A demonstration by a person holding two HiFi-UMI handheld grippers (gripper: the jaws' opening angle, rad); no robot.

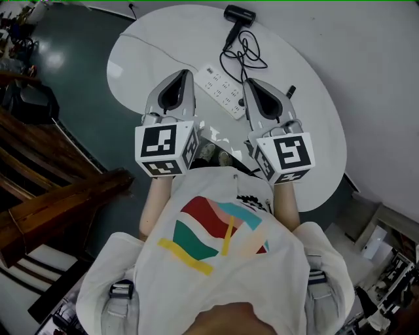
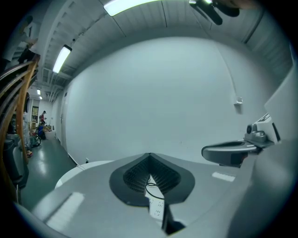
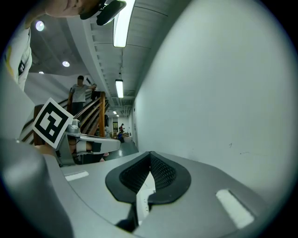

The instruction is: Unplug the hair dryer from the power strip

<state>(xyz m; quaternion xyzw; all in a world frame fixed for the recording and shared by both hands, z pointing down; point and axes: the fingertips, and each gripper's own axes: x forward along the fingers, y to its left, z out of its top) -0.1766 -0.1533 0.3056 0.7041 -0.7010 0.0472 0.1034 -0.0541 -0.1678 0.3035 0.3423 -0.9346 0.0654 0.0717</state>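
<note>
left gripper (image 1: 184, 74): fingers together, nothing in them
right gripper (image 1: 249, 83): fingers together, nothing in them
power strip (image 1: 224, 91): white, flat on the bench (image 1: 150, 39), between both grippers' tips
hair dryer (image 1: 239, 16): black, at the bench's far edge
cord (image 1: 243, 55): looped between hair dryer and power strip

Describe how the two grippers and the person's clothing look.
The left gripper and the right gripper are smooth grey tapered shells, each with a black teardrop-shaped hollow lined with ribbed pads. Each carries a white cube with black square markers. The person wears a white shirt printed with coloured stripes.
</note>
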